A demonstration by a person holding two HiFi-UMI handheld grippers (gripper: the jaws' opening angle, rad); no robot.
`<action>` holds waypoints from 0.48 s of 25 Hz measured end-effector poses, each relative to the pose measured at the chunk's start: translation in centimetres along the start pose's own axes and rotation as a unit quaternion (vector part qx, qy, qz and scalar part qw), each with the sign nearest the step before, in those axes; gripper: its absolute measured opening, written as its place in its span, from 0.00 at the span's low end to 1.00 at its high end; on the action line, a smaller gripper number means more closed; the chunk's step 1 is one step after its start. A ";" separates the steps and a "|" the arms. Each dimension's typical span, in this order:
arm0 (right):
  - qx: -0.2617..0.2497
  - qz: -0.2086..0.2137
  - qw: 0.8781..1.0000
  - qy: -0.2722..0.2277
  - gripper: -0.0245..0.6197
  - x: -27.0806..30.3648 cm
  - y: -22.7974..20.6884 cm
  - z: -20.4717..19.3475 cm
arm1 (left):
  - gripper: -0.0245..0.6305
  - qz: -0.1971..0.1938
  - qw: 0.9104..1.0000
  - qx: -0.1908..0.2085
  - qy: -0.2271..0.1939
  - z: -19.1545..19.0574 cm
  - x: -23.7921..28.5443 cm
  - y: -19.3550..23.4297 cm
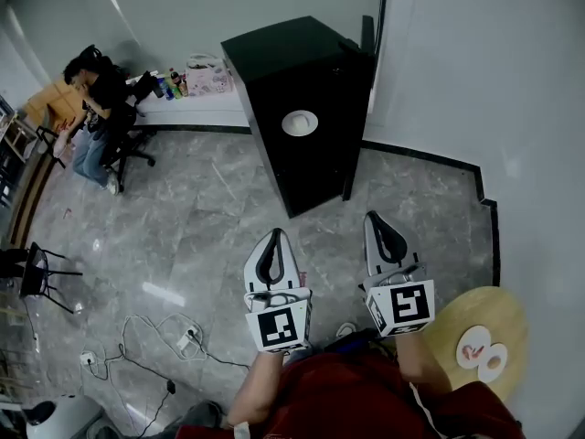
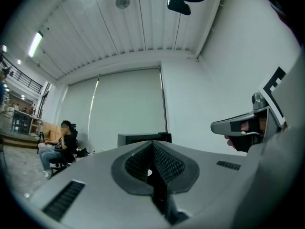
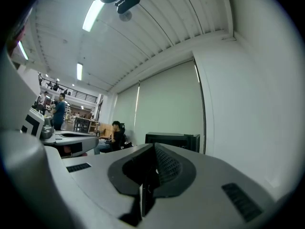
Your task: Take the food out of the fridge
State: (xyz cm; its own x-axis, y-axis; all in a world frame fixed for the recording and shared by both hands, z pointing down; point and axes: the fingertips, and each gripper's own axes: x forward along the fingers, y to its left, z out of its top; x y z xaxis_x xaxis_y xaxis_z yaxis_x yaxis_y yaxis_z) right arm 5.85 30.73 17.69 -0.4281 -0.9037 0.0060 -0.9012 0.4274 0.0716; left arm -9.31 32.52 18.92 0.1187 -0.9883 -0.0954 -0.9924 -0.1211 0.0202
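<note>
Fridge [image 1: 306, 108], black with its door shut, stands well ahead of our left gripper [image 1: 272, 245] and right gripper [image 1: 378, 227]; we hold both pairs of jaws together, empty.

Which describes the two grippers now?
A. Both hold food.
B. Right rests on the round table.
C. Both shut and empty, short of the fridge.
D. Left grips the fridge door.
C: left gripper and right gripper show jaws together on nothing, with floor between them and the fridge.
</note>
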 end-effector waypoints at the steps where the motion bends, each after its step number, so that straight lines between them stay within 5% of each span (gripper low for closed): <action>1: 0.002 0.000 1.000 0.001 0.07 -0.1 -0.4 -0.1 | 0.06 0.001 1.000 0.005 0.002 0.0 0.0 -0.3; 12: 0.007 0.001 1.000 -0.002 0.07 -1.8 -4.8 -0.4 | 0.06 -0.004 1.000 -0.008 0.002 -0.1 1.2 -5.5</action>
State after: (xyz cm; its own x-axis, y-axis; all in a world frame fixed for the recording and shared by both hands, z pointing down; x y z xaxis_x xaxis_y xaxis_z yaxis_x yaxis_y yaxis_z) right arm 10.97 30.25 17.70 -0.4309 -0.9024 0.0031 -0.9008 0.4304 0.0569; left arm -3.71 32.03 18.82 0.1261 -0.9878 -0.0912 -0.9909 -0.1298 0.0361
